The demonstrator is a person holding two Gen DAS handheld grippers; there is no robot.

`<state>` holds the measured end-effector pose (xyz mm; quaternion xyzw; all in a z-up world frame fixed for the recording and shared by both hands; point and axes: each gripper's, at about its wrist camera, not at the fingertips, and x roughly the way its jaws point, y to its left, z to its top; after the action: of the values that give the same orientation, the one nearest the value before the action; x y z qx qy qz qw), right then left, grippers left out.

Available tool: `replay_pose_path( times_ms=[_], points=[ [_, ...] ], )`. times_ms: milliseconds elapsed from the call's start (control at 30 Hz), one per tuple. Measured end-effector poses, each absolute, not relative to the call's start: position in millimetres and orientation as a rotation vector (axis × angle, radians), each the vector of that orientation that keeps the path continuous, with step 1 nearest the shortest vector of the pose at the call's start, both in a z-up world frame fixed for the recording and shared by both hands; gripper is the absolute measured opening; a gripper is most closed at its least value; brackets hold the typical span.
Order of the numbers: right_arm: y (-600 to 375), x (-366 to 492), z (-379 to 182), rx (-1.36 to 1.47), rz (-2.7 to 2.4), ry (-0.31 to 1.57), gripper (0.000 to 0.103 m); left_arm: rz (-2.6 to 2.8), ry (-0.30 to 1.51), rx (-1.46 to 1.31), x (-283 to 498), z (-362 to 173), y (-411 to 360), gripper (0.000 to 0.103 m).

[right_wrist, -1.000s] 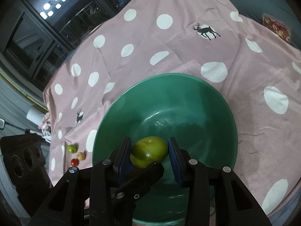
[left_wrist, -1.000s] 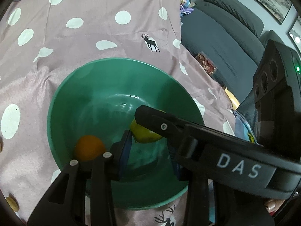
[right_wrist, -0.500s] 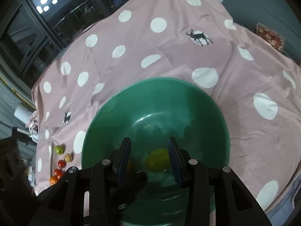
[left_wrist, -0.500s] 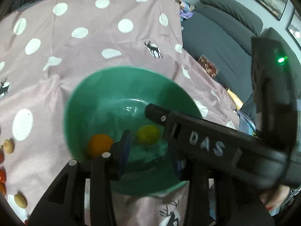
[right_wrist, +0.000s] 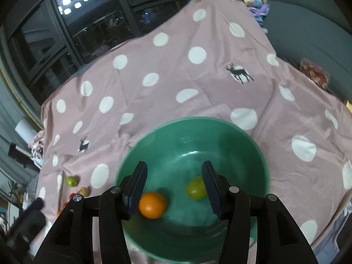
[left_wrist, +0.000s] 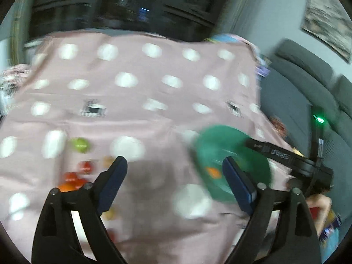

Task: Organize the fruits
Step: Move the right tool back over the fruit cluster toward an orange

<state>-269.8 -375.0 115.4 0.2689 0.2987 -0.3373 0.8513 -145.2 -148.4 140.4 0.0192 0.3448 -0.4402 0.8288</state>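
My right gripper [right_wrist: 173,171] hovers over the green bowl [right_wrist: 198,121] with its jaws opening and nothing between them. A yellow-green fruit [right_wrist: 194,188] and an orange [right_wrist: 153,204] lie loose on the bowl's floor. My left gripper [left_wrist: 173,167] is above the pink dotted cloth, left of the bowl [left_wrist: 233,154], jaws opening wide and empty; this view is blurred. Loose fruit lies on the cloth to its left: a green apple [left_wrist: 80,145], red fruits [left_wrist: 85,166] and an orange one [left_wrist: 66,186]. In the right wrist view the same apple [right_wrist: 72,180] shows far left.
The pink polka-dot cloth [right_wrist: 198,77] covers the whole table and drapes over its edges. A grey sofa [left_wrist: 308,92] stands to the right. Dark windows [right_wrist: 66,33] line the far side. A hand [left_wrist: 319,202] shows at the lower right of the left wrist view.
The right gripper let go of the yellow-green fruit, which now lies in the bowl, and rose a little. The left gripper swung left away from the bowl towards the loose fruit and opened wide.
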Motion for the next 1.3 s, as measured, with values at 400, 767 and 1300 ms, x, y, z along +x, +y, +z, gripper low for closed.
replay_pose_path(
  times_ms=[400, 767, 1300],
  points=[
    [-311.9, -204.1, 117.7, 0.489, -0.448, 0.639, 0.062, -0.545, 0.806, -0.134, -58.8, 88.7, -35.0, 0.090],
    [-232.6, -120.6, 67.9, 0.585, -0.026, 0.766, 0.062, -0.509, 0.863, -0.213, -40.9, 76.0, -20.6, 0.090],
    [-192.9, -74.7, 7.3, 0.662, 0.012, 0.942, 0.045, -0.501, 0.888, -0.273, -31.3, 72.3, -4.3, 0.090]
  ],
)
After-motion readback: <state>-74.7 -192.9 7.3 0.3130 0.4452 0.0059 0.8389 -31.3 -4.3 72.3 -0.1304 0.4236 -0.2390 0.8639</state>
